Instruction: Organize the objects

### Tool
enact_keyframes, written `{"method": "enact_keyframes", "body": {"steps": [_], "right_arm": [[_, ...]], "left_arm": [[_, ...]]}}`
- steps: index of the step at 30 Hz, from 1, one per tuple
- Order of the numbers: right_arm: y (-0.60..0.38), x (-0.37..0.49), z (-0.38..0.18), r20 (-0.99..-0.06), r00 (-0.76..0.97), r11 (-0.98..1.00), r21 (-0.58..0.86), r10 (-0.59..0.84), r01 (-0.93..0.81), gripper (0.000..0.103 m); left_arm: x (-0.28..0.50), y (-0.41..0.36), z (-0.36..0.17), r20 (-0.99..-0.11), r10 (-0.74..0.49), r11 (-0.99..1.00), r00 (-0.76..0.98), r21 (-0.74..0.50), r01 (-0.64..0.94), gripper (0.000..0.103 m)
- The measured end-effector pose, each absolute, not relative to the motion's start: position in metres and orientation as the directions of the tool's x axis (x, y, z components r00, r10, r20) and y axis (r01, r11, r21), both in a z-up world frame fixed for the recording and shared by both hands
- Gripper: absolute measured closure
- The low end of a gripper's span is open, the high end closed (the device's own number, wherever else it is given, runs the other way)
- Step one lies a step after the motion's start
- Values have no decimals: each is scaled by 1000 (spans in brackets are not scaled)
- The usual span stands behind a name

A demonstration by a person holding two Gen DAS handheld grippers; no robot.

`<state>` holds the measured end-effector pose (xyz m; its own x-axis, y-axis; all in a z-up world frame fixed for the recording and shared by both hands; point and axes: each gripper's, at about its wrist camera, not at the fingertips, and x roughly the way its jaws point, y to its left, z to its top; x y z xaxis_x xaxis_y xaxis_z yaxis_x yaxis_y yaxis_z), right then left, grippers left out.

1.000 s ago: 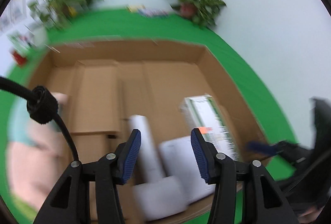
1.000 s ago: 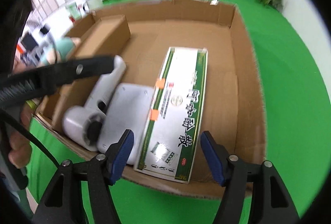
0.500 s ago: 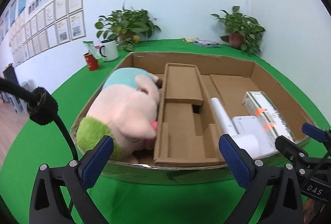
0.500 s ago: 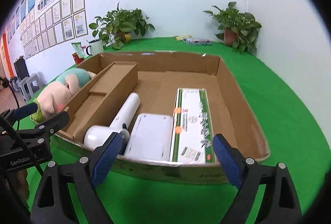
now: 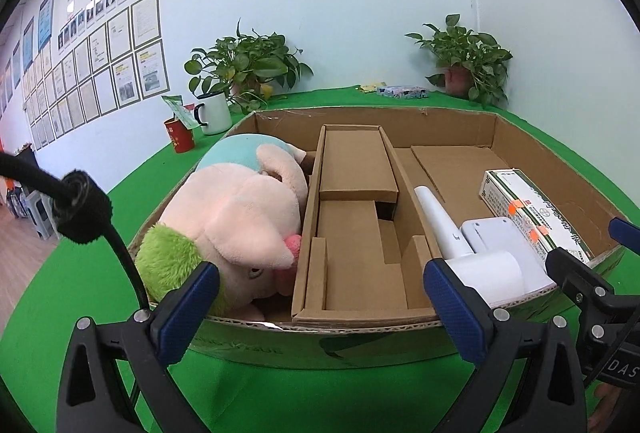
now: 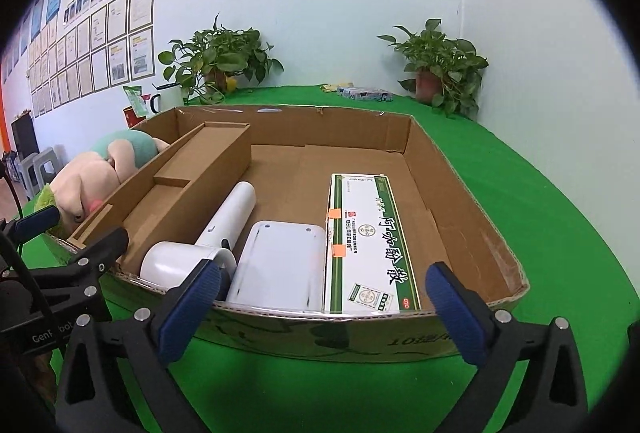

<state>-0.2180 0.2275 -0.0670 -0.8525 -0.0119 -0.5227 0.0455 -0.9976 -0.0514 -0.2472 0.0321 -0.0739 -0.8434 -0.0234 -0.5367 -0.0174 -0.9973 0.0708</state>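
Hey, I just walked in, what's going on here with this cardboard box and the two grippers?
A person holds two grippers, both open and empty, in front of a cardboard box on a green table. The left gripper faces the plush toy and the cardboard insert. The right gripper faces the hair dryer, a flat white device and a green-and-white carton lying side by side. Nothing is being handled.

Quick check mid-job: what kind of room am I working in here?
Likely an office or lab set up for demonstrations: rows of framed certificates and staff portrait photos on the wall, potted green plants, and a bright green cloth-covered table holding the cardboard tray.
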Motion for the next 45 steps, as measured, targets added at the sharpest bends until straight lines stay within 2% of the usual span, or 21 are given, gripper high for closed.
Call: {"method": "enact_keyframes", "body": {"steps": [4,45], "right_arm": [[226,-214,-69,-497,-868,-998,-55,-7,39,1],[225,-213,-68,-495,-869,-997,-59,-5,39,1]], "left_arm": [[-248,31,-73,-540,-21,-997,-841,69,-20,0],[-250,33,-75,-542,-31,-997,-840,75,-11,0]]}}
